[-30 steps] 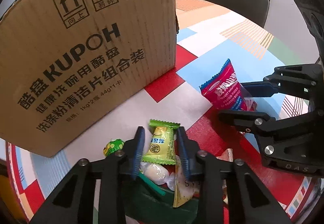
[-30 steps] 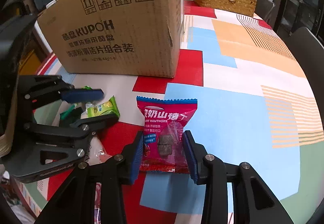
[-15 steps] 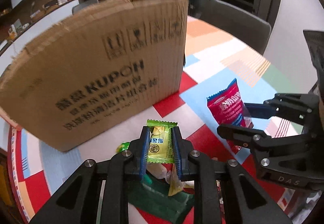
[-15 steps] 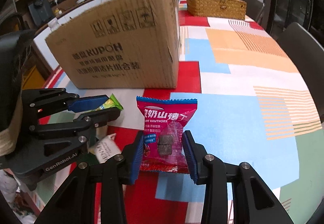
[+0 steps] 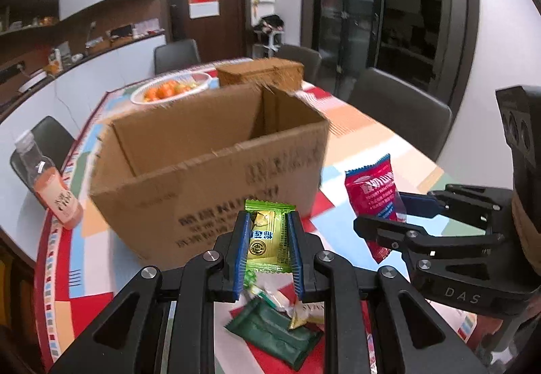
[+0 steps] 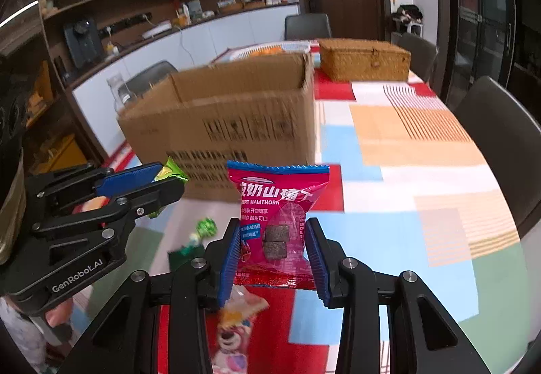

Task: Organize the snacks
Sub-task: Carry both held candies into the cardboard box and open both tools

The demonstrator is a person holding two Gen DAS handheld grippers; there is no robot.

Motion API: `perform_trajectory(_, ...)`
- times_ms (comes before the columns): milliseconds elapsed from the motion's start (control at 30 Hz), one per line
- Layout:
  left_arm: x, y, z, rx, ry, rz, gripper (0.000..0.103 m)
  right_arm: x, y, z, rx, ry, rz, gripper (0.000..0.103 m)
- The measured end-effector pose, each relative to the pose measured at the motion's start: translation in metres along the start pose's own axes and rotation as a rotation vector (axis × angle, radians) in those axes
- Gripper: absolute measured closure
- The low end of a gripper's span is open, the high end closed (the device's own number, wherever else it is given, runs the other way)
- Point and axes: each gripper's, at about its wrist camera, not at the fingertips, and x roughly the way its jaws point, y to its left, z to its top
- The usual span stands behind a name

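My left gripper (image 5: 267, 222) is shut on a small green candy packet (image 5: 266, 235), held up in the air in front of the open cardboard box (image 5: 216, 178). My right gripper (image 6: 274, 232) is shut on a red hawthorn snack bag (image 6: 275, 218), also lifted off the table. Each gripper shows in the other's view: the right gripper (image 5: 385, 212) with the red bag (image 5: 372, 195) at the right, the left gripper (image 6: 159, 178) with the green packet (image 6: 172, 169) at the left. The cardboard box (image 6: 230, 117) stands open-topped just beyond both.
Loose snacks lie on the colourful tablecloth below: a dark green packet (image 5: 274, 333), small wrapped candies (image 5: 297, 309), a pink bear-print packet (image 6: 233, 337). A drink bottle (image 5: 50, 191) stands left of the box. Behind it are a fruit bowl (image 5: 169, 90) and a wicker basket (image 6: 365, 61). Chairs surround the table.
Both grippers have risen with their packets off the table. The box's open top has come into view, and the left jaws have tightened on the green packet.
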Motion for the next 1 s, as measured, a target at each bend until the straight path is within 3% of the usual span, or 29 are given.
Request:
perform_trajectory(600,-0.038,0.041,0.061,-0.022,-0.171,0.119,0.08,-0.012,0.028,0.078,-0.044,-0.155,0.019,0.064)
perform_trajectory(800,-0.029,0.061,0.081,-0.034,-0.174,0.135,0.08,-0.001,0.031,0.104,-0.058,-0.153,0.029,0.064)
perform_trajectory(1000,-0.008,0.082,0.094,-0.07,-0.126,0.134,0.08,0.019,0.038,0.125,-0.088,-0.118,0.025,0.064)
